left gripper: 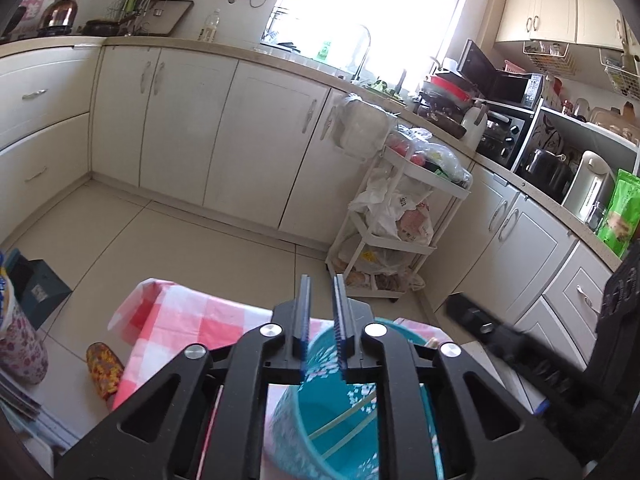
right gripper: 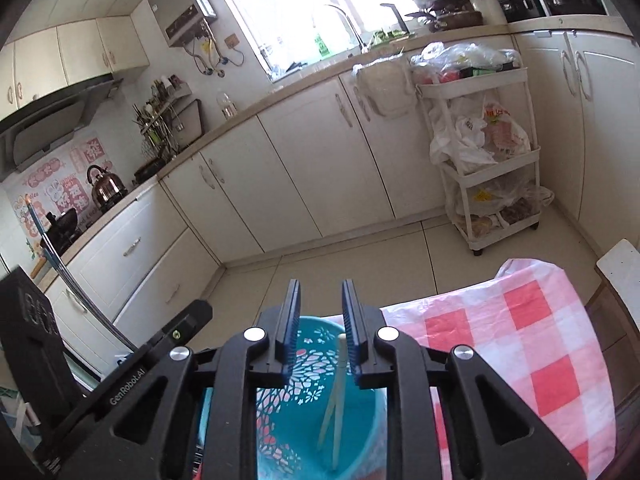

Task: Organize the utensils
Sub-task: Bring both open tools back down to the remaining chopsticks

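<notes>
Chopsticks (right gripper: 335,408) in teal basket (right gripper: 280,420) below right gripper (right gripper: 320,320); jaws narrowly apart, seemingly empty

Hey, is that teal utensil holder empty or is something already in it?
Not empty. The teal utensil holder has a pair of pale chopsticks standing inside, leaning against its wall; both wrist views show them.

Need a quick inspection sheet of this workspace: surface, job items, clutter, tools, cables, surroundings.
Surface: table under red-and-white checked cloth.
Job's things: teal perforated holder with pale chopsticks standing inside.
Clutter: white board at the table's far edge.
Grippers: left tool open, empty; right tool open, a chopstick tip between its jaws, untouched.
Cables: hoses under the water heater.
Surroundings: white cabinets, trolley of bags, kettle.
</notes>
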`<state>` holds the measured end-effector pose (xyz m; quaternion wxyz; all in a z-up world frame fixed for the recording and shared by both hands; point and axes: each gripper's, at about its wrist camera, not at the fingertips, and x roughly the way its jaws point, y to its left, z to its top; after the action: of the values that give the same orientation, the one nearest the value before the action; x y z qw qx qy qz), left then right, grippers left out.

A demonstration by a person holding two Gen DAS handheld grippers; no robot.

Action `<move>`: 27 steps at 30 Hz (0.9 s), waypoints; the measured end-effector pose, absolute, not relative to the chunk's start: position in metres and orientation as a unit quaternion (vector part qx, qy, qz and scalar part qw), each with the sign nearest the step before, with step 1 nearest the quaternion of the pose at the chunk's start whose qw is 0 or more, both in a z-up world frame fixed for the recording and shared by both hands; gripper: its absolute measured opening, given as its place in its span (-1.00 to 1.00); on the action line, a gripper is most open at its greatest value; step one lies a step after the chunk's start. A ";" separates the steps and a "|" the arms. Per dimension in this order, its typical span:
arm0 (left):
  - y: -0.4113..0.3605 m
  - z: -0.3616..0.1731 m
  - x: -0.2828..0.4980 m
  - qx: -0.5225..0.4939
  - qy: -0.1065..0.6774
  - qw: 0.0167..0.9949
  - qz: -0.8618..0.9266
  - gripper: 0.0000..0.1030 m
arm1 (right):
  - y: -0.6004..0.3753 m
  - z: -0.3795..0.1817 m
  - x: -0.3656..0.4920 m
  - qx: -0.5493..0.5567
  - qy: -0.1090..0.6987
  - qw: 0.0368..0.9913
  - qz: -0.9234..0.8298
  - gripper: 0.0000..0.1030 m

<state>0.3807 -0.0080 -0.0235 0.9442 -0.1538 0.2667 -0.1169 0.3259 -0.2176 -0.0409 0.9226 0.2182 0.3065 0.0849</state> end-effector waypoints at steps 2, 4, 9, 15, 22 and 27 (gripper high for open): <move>-0.001 -0.021 0.364 -0.152 0.266 0.946 -0.109 -0.45 | -0.225 -0.031 0.304 0.221 0.290 0.927 0.083 -0.49; 0.006 -0.019 0.344 -0.147 0.264 0.948 -0.097 -0.22 | -0.230 -0.023 0.285 0.222 0.281 0.930 0.083 -0.46; 0.009 -0.020 0.292 -0.115 0.266 0.953 -0.084 0.03 | -0.233 -0.018 0.228 0.205 0.274 0.936 0.082 -0.39; 0.004 -0.054 0.237 -0.078 0.305 0.946 -0.082 0.11 | -0.218 -0.062 0.170 0.162 0.335 0.924 0.090 -0.39; 0.003 -0.097 0.203 -0.076 0.356 0.929 -0.072 0.11 | -0.204 -0.122 0.153 0.146 0.423 0.889 0.102 -0.62; 0.004 -0.108 0.189 -0.068 0.365 0.926 -0.067 0.11 | -0.190 -0.141 0.149 0.130 0.446 0.880 0.104 -0.62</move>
<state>0.1894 0.0036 -0.1078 0.9262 -0.0683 0.3646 -0.0673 0.1486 -0.1902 -0.1413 0.8796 0.1295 0.4457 0.1041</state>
